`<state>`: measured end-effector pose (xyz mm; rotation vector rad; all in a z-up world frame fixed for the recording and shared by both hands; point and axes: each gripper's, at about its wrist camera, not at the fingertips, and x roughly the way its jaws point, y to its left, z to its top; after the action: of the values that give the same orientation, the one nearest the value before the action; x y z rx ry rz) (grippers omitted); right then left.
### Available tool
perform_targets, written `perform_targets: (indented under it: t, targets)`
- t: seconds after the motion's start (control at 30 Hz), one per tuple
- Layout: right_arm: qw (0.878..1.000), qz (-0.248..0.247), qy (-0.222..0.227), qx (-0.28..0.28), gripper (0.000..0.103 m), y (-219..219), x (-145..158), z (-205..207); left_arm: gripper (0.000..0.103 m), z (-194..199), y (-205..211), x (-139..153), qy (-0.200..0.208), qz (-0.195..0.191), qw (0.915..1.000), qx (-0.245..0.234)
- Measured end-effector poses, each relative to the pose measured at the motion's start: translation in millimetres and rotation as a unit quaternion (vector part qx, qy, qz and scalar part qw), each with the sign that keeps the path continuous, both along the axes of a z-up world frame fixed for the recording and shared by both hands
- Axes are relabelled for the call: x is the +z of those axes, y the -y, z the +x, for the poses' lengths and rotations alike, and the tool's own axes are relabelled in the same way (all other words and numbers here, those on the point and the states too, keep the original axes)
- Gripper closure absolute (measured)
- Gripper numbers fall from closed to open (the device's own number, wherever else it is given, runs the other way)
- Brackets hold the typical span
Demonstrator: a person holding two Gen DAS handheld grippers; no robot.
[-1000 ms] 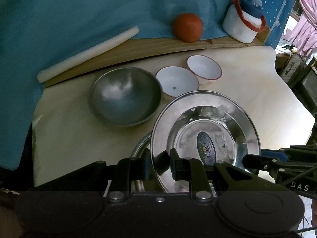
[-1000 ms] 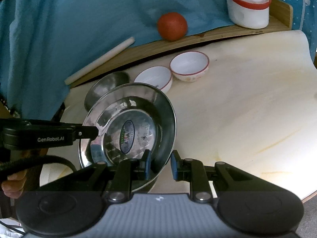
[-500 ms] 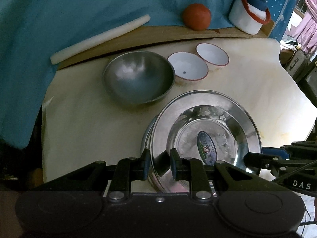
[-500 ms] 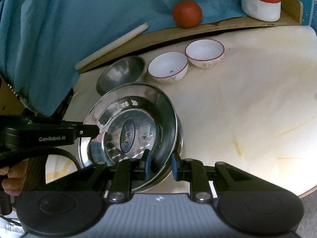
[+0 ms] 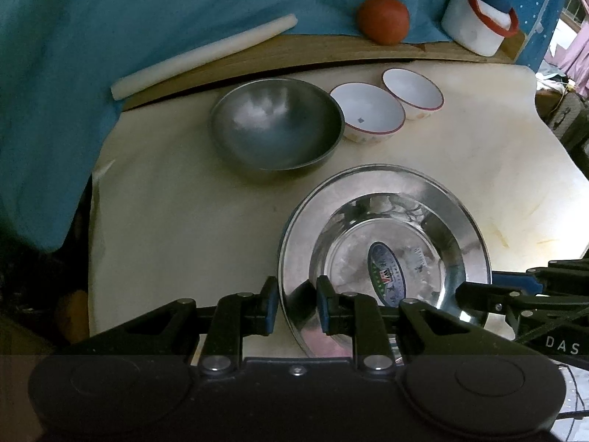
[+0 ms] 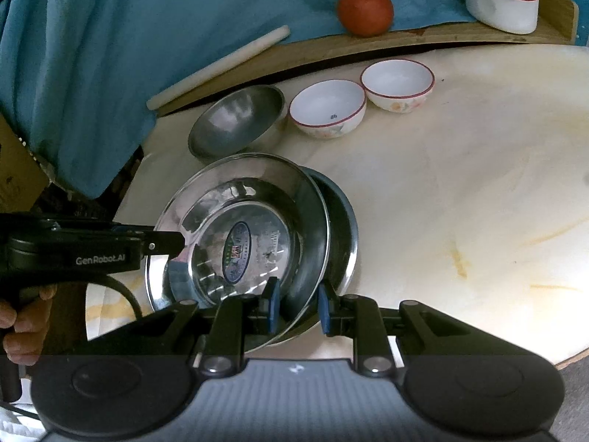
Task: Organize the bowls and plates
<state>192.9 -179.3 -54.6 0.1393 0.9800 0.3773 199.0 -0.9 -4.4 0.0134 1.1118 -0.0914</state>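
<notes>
A shiny steel plate (image 5: 386, 221) with an oval sticker is held tilted just over the table, one gripper on each side of its rim. My left gripper (image 5: 296, 307) is shut on its near-left rim. My right gripper (image 6: 297, 307) is shut on the near-right rim of the same plate (image 6: 239, 221). A second steel plate (image 6: 348, 228) lies under it and peeks out on the right. Behind stand a grey steel bowl (image 5: 276, 129) and two white red-rimmed bowls (image 5: 368, 114) (image 5: 412, 92), side by side.
The cream table top (image 6: 460, 184) ends in a curved edge at the right. A wooden board (image 5: 294, 55) at the back carries a white roll (image 5: 202, 55), a red ball (image 5: 383, 18) and a white container (image 5: 475, 25). Blue cloth (image 5: 110, 18) hangs behind. A hand (image 6: 22, 328) grips the left tool.
Both grippers have sunk a little with the plate, which now sits lower over the second plate. The bowls at the back appear farther away. Both grips are unchanged.
</notes>
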Motion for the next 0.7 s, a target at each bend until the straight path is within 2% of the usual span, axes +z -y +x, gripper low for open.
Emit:
perform_targets:
  t: [0.7]
  targets:
    - [1.0, -0.017, -0.006, 0.005, 0.078, -10, -4, 14, 0.077, 14, 2, -15, -0.016, 0.013, 0.9997, 0.011]
